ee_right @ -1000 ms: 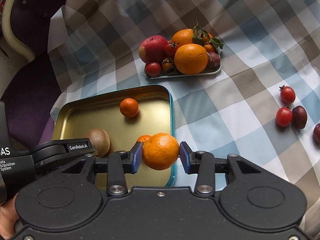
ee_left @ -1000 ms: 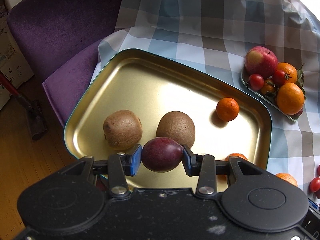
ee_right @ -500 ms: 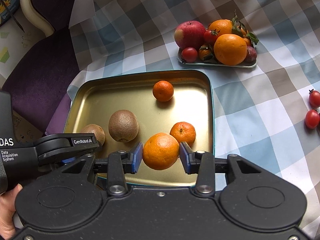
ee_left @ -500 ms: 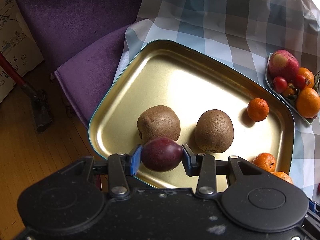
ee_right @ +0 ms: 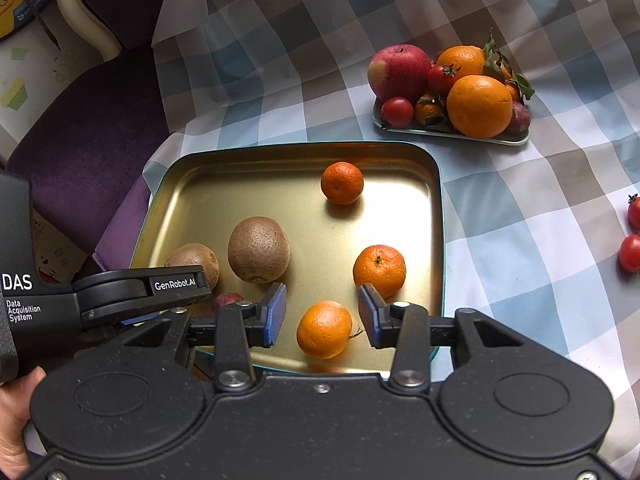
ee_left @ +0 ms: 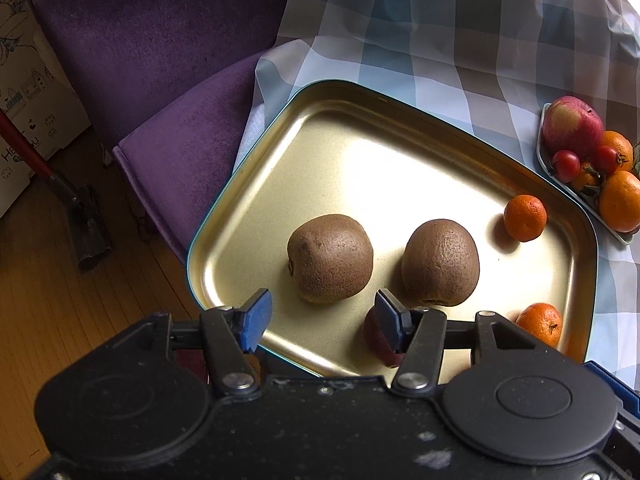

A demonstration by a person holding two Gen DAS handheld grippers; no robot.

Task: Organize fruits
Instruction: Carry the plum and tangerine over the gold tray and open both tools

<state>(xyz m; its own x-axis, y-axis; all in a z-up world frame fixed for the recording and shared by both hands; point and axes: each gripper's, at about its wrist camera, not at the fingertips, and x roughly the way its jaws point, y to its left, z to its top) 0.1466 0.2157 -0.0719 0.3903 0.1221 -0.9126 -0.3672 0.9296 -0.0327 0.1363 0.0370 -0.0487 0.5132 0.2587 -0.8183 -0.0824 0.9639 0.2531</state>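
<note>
My left gripper (ee_left: 320,320) hangs over the near edge of the gold tray (ee_left: 360,152), its jaws opening with nothing between them. The dark purple plum (ee_left: 374,340) lies on the tray, half hidden behind the right finger. Two brown kiwis (ee_left: 330,258) (ee_left: 440,262) lie just beyond. My right gripper (ee_right: 322,316) stands open over the tray's near side (ee_right: 240,184). A mandarin (ee_right: 324,330) lies between its pads, touching neither. Two more mandarins (ee_right: 379,270) (ee_right: 342,183) rest farther in.
A small plate (ee_right: 452,134) piled with an apple, oranges and cherry tomatoes stands beyond the tray on the checked cloth. Loose tomatoes (ee_right: 630,252) lie at the right edge. A purple chair (ee_left: 160,80) is left of the table. A hand (ee_right: 12,400) shows bottom left.
The left jaws spread and the plum dropped onto the tray. The right jaws widened and released the mandarin, which now lies on the tray. Both views slid further over the tray.
</note>
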